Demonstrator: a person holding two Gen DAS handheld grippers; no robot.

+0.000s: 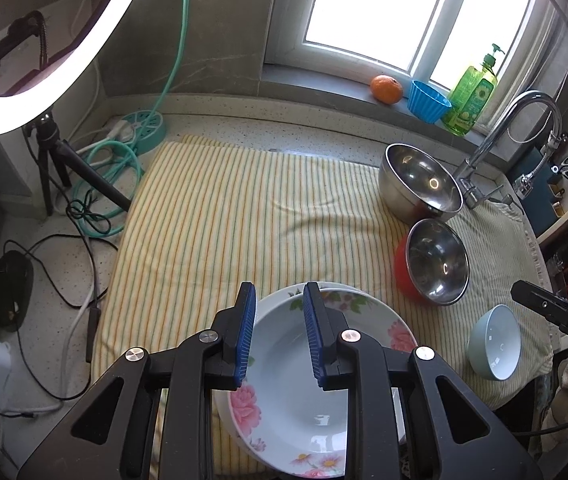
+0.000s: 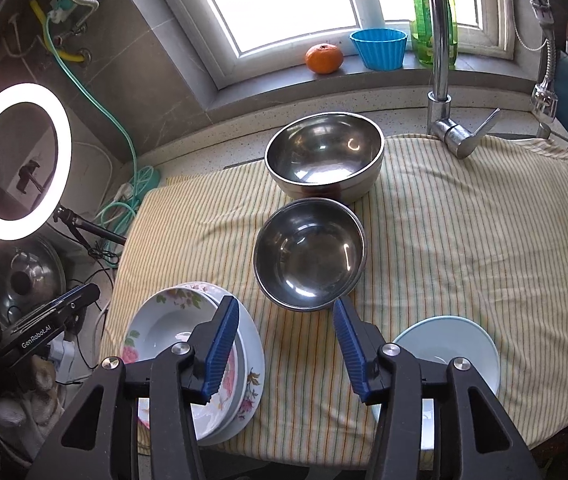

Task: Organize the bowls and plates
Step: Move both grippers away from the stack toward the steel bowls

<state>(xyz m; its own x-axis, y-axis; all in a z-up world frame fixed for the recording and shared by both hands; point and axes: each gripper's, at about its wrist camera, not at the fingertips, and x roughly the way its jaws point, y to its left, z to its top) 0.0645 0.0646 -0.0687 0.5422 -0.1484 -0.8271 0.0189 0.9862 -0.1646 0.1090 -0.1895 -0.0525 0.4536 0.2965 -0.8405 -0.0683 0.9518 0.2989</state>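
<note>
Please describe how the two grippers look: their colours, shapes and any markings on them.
Both the left gripper and right gripper have black angular frames with silver round bolts and two ribbed blue pads. White lettering, "GenRobot.AI", marks the left gripper's side in the right wrist view.

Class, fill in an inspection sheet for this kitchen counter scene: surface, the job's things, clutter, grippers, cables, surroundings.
Surface: striped cloth spread over the speckled counter.
Job's things: stack of floral plates at the near edge; large steel bowl and smaller steel bowl side by side; pale blue bowl at the near right.
Clutter: orange, blue cup and green soap bottle on the windowsill.
Grippers: left gripper open above the plates, holding nothing; right gripper open over the cloth, empty.
Cables: teal cord and black leads left of the cloth.
Surroundings: ring light, faucet, window.
</note>
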